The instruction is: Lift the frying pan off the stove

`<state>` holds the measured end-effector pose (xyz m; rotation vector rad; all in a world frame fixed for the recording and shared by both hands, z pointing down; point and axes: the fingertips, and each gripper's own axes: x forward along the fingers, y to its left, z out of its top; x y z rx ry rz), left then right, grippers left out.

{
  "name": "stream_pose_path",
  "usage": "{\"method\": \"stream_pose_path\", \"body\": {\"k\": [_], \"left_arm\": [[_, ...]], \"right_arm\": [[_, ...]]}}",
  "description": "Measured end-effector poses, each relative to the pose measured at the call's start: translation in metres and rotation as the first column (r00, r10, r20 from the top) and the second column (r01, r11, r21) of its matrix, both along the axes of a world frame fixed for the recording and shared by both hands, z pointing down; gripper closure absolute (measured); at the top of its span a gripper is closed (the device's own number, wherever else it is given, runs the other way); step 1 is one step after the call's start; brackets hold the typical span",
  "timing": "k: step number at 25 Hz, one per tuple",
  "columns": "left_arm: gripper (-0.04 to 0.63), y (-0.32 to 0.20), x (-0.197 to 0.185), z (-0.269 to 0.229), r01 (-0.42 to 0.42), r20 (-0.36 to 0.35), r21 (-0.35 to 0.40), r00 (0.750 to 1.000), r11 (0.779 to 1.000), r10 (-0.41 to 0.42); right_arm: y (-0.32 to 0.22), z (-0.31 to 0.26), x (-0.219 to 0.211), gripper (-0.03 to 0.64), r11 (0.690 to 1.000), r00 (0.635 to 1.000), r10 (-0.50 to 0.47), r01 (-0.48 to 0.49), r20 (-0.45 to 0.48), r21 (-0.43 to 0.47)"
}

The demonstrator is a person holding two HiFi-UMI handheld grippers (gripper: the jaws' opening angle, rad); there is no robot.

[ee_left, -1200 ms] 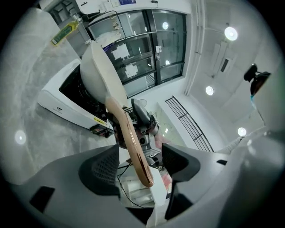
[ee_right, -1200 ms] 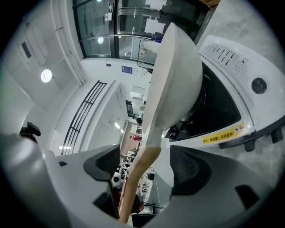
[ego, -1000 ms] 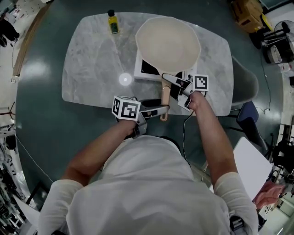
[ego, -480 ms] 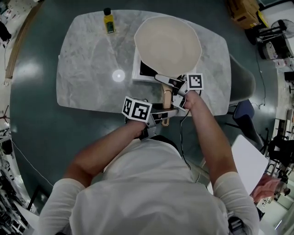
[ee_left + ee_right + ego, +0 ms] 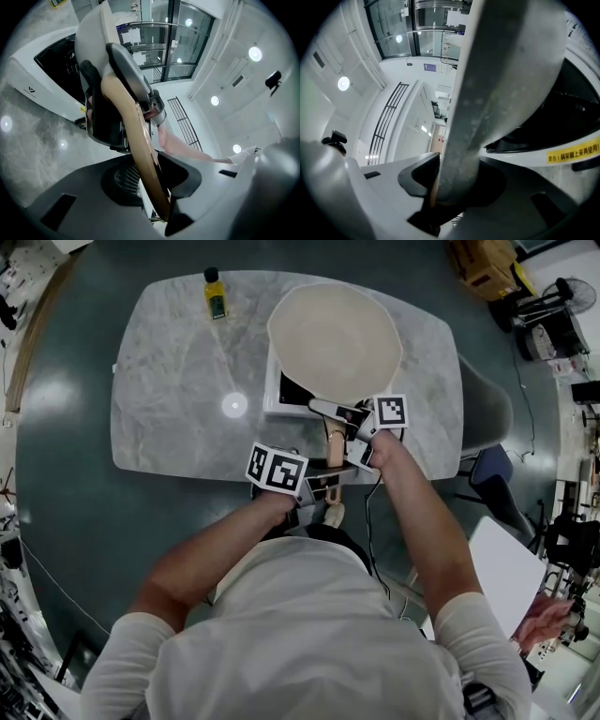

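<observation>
Though the left claw [image 5: 326,488] and right claw [image 5: 349,416] have just closed on its wooden handle [image 5: 334,448], the cream frying pan [image 5: 333,338] sits on the white stove [image 5: 279,395], unlifted.

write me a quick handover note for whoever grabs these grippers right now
Left gripper: jaws have just been closing and now clamp the wooden end of the pan handle.
Right gripper: jaws have just been closing and now clamp the handle's grey neck, close to the pan.
Frying pan sits on the stove on the marble table; a yellow bottle stands apart, off to the left.
Done: both grips are on the handle.
Left: lift the pan up off the stove, probably best kept level.
</observation>
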<state>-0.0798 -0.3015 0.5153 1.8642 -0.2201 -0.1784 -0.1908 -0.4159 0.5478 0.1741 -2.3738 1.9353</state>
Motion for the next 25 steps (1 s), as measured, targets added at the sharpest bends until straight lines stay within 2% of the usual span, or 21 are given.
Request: {"method": "stream_pose_path", "body": {"k": [10,14,19,25], "left_arm": [[0.476,0.000,-0.001,-0.017,0.001,0.006,-0.009,1.000,1.000,-0.001],[0.476,0.001,0.006,-0.031,-0.015,0.027,0.012,1.000,1.000,0.014],[0.474,0.004,0.030,-0.055,-0.035,0.045,0.044,0.998,0.998,0.033],[0.472,0.006,0.084,-0.081,-0.069,0.044,0.076,0.997,0.995,0.066]], "right_arm": [[-0.001,-0.010,0.001,0.453,0.999,1.000,0.014,-0.014,-0.001,-0.044],[-0.001,-0.029,0.009,0.454,0.999,0.999,0.031,-0.029,0.025,-0.040],[-0.001,-0.056,0.035,0.454,0.998,0.998,0.053,-0.053,0.045,-0.017],[-0.004,-0.084,0.092,0.454,0.996,0.996,0.083,-0.084,0.045,0.008]]}}
